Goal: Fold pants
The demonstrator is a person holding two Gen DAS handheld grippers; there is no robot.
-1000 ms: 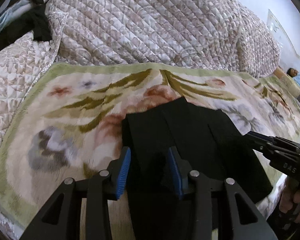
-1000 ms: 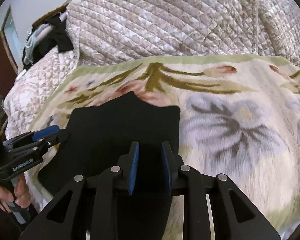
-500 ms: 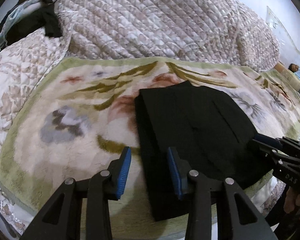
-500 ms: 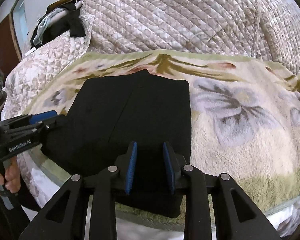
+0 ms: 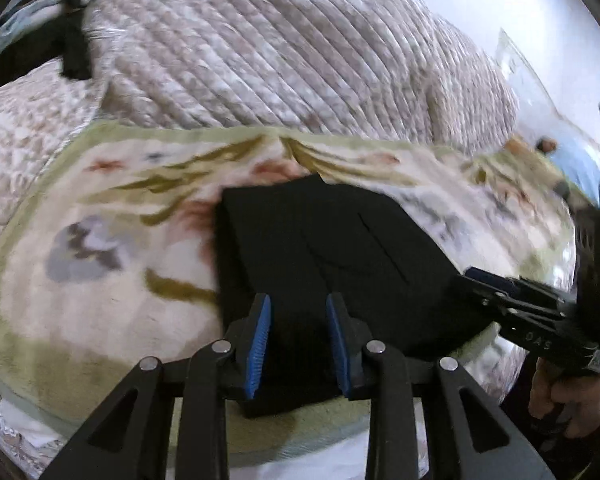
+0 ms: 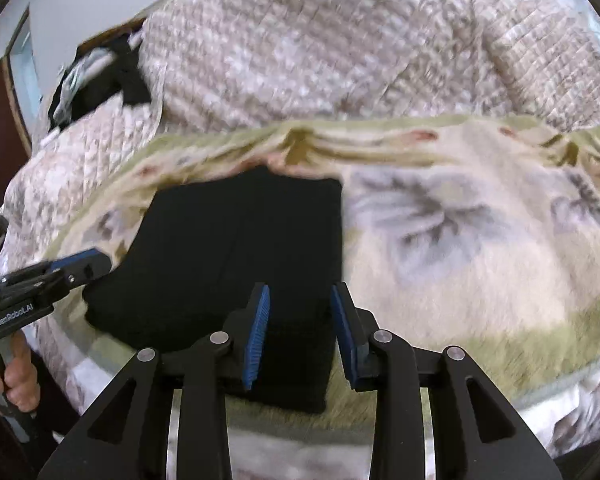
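Both claws have backed off toward the bed's near edge, and the pants (image 5: 332, 264) now lie out ahead of them as a flat black packet rather than filling the view under the fingers. Left claw (image 5: 298, 336) has just been narrowing its jaws, right claw (image 6: 300, 330) has just been widening; both stand part open, blue pads apart, nothing pinched. Black cloth shows between each pair of pads, but only as the surface beyond them; I see no fabric lifted or creased into a grip.

Where are the pants? Just ahead of and below both claws, resting on the floral blanket (image 5: 100, 280). From the left claw, the packet's left edge runs just outside its left finger; from the right claw, the packet's right edge sits just beyond its right finger. So each claw hangs over its own near corner, which looks deliberate: one corner each keeps a fold square.

Off to the left claw's right, the other claw points in at the packet's side, a hand (image 5: 568, 396) wrapped round its handle. Far ahead, the quilt (image 6: 360, 48) is heaped up, well clear.

My read: the fold is laid down and released, and the work looks close to finished.
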